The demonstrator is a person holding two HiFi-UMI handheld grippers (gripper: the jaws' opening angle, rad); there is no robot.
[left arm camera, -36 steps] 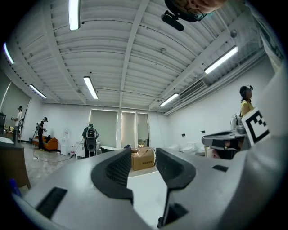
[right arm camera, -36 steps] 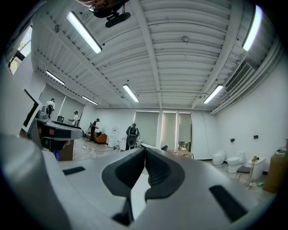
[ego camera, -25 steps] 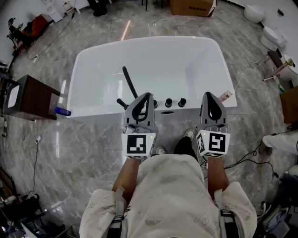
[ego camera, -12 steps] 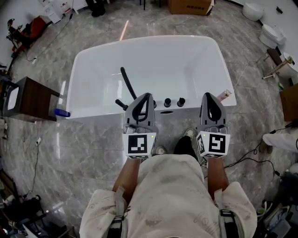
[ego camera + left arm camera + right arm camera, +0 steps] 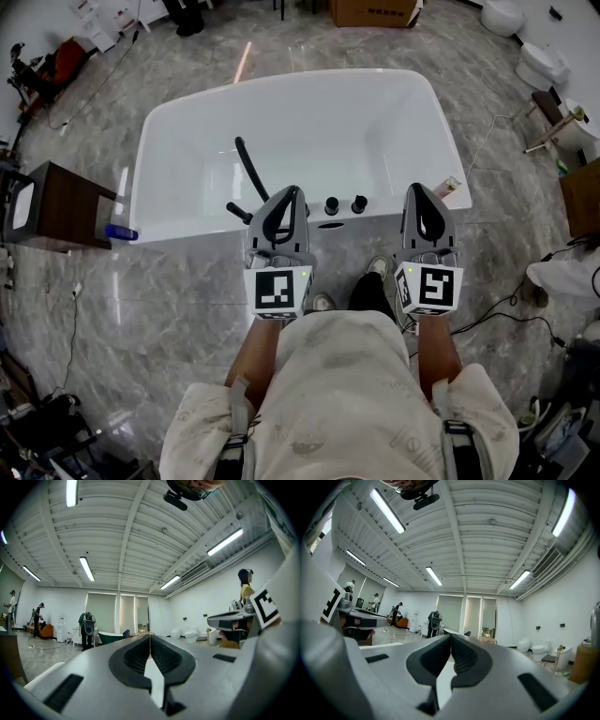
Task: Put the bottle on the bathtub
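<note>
Standing at the near long side of a white bathtub (image 5: 356,131): glossy, a rounded rectangle, on a grey veined marble floor (image 5: 187,309). Left gripper (image 5: 292,191) and right gripper (image 5: 419,187) held side by side over the near rim. Both are grey moulded plastic with a black-and-white marker cube at the back. Both claws closed tip to tip, nothing between the dark ribbed pads. Their own views confirm it: left gripper (image 5: 150,637), right gripper (image 5: 451,637).

Bottle (image 5: 450,187): small, pale, pinkish at one end. Sits at 1 o'clock from the right gripper, at the tub's near right corner. On the rim or just beside it, cannot tell. Apart from both grippers, with only tub rim and floor between.

Around:
- Black curved spout (image 5: 249,167) at 11 o'clock from the left gripper.
- Two black knobs (image 5: 331,204) on the rim between the grippers.
- Dark wooden side table (image 5: 61,204) at 9 o'clock, a blue item (image 5: 122,232) at its tub-side edge.
- Cardboard box (image 5: 370,11) at 12, white toilets (image 5: 539,61) at 2, black cables (image 5: 497,323) on the floor at 4.

Only the head view shows tub, bottle and table. The gripper views look level across the room: ribbed white ceiling, strip lights (image 5: 86,568), people (image 5: 86,630) far off.
</note>
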